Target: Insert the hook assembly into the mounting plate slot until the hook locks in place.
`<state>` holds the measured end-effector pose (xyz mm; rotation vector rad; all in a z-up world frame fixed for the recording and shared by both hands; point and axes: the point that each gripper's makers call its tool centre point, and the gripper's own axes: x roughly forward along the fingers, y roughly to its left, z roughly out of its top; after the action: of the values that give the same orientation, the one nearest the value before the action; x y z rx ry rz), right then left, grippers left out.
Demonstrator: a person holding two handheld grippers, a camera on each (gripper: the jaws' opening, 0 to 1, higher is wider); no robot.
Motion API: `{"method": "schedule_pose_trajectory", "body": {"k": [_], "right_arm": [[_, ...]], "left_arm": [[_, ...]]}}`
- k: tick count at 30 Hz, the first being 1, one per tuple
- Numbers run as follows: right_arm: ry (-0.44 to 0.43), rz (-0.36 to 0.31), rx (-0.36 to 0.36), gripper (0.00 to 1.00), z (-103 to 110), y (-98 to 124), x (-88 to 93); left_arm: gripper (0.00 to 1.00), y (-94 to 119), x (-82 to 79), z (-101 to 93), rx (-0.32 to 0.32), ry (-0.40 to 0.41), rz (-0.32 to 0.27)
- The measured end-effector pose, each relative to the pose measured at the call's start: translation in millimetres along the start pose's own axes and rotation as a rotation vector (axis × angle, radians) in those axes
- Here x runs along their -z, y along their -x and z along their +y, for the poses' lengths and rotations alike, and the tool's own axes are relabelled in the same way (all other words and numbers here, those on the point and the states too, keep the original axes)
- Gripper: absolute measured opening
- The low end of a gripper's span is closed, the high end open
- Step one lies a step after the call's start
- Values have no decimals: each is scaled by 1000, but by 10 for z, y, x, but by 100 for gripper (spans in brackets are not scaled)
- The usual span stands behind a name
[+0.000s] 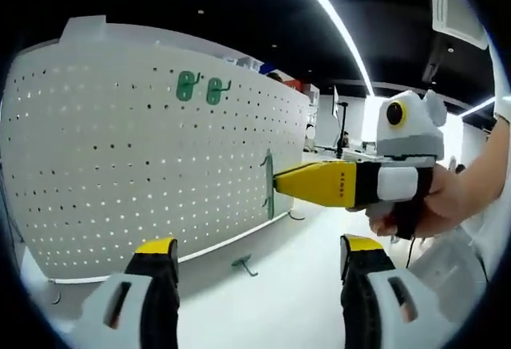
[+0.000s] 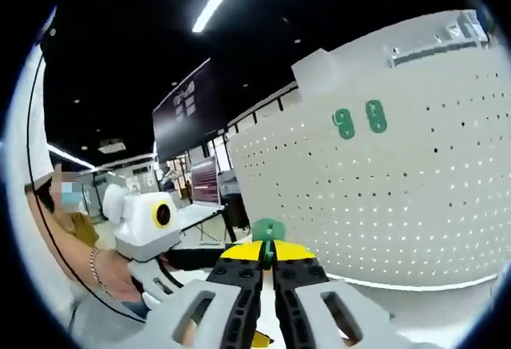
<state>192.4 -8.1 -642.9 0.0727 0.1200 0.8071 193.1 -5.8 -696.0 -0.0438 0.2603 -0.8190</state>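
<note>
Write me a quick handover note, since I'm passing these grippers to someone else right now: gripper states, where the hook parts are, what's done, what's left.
Right gripper: shut on a green hook, holding it at the white pegboard; whether it is seated cannot be told.
Left gripper: open, holding nothing, back from the board.
Two green hooks are already mounted high on the pegboard. One more hook lies on the white table at the board's foot.
Left: press the held hook in until it locks, then release.

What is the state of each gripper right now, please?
Left gripper: open, holding nothing.
Right gripper: closed on the green hook, held at the white pegboard.
</note>
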Motion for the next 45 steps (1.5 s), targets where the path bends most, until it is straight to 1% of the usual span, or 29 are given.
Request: {"method": "schedule_pose_trajectory", "body": {"k": [1,3,4,6,8,9,17,19,20,23,33,45], "right_arm": [[45,14,21,1,-19,-1,2],[91,38,48,1,-47,0,22],[136,56,68,1,-70,3,34],[161,69,94,1,-103,11,47],[144,62,91,1,-110,9,49],[131,70,98,1,-132,9,70],[121,68,124,1,-231,8,48],[96,68,132,1,-277,-3,35],[84,67,137,1,-295,-7,34],[69,72,155,1,-370,-22,42],[56,61,201,1,-595,-47,-89],[63,39,276,1,-969,-38,-302]], "left_arm": [[85,-2,8,-1,0,1,2],[85,-5,24,-6,2,2,8],[85,-3,24,-10,2,3,8],[85,-1,27,-10,2,2,9],[85,0,35,-9,1,3,11],[85,1,38,-7,0,3,12],[84,15,92,15,-5,2,24],[84,21,126,21,-7,0,32],[84,22,168,37,-9,-2,38],[84,35,245,65,-14,17,50],[83,100,399,128,-30,30,80],[83,173,548,161,-40,40,110]]}}
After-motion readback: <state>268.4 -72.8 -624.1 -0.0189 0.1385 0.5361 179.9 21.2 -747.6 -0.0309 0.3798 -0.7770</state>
